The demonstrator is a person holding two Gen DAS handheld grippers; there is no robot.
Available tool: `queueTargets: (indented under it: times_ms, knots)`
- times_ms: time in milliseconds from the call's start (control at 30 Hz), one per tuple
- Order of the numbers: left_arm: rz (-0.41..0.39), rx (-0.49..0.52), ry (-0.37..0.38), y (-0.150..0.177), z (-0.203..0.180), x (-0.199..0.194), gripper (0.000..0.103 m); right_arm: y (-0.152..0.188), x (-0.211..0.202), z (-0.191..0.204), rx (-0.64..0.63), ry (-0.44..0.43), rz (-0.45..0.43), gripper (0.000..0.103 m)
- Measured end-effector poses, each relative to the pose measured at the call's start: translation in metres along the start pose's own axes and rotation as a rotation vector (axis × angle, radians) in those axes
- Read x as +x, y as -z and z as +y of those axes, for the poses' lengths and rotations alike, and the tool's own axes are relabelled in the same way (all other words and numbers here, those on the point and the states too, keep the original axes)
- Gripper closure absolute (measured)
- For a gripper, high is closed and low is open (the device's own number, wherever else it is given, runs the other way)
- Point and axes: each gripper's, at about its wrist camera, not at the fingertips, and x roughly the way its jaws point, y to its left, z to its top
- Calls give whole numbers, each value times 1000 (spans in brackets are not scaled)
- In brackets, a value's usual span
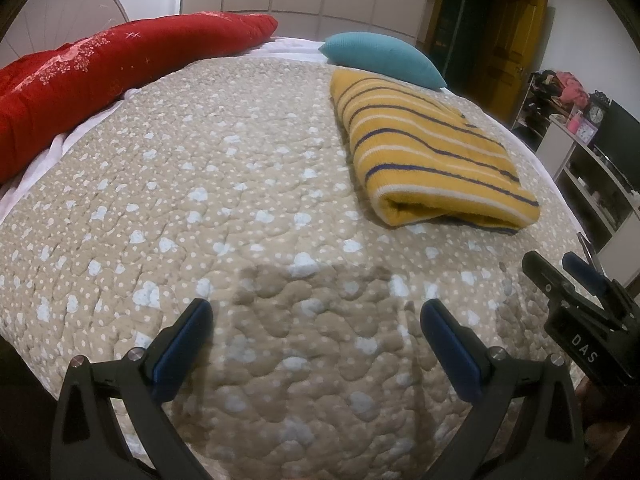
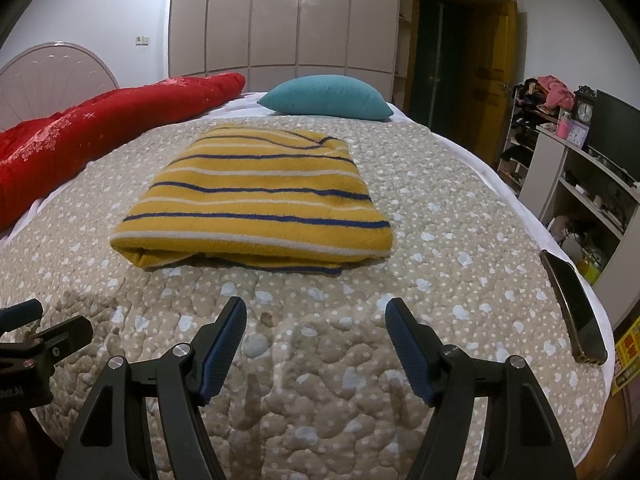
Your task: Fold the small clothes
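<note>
A yellow garment with dark blue and white stripes (image 2: 256, 196) lies folded into a neat rectangle on the beige dotted quilt (image 2: 440, 208). It lies to the right in the left wrist view (image 1: 428, 148). My right gripper (image 2: 316, 308) hovers over the quilt just in front of the garment, open, with nothing between its blue pads. My left gripper (image 1: 316, 312) stands open over bare quilt, left of the garment and nearer than it. Each gripper shows at the edge of the other's view: the right one (image 1: 560, 268) and the left one (image 2: 36, 320).
A red quilted blanket (image 2: 100, 128) runs along the bed's left side. A teal pillow (image 2: 328, 96) lies behind the garment. A dark phone (image 2: 576, 308) lies near the bed's right edge. Shelves (image 2: 580, 184) with clutter stand to the right, wardrobes and a doorway behind.
</note>
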Motion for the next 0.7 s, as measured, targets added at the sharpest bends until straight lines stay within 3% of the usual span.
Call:
queueTargets:
  times_ms: [700]
  knots:
    - [33, 3, 11, -1, 6, 11, 0, 1, 0, 0, -1, 6, 5, 26]
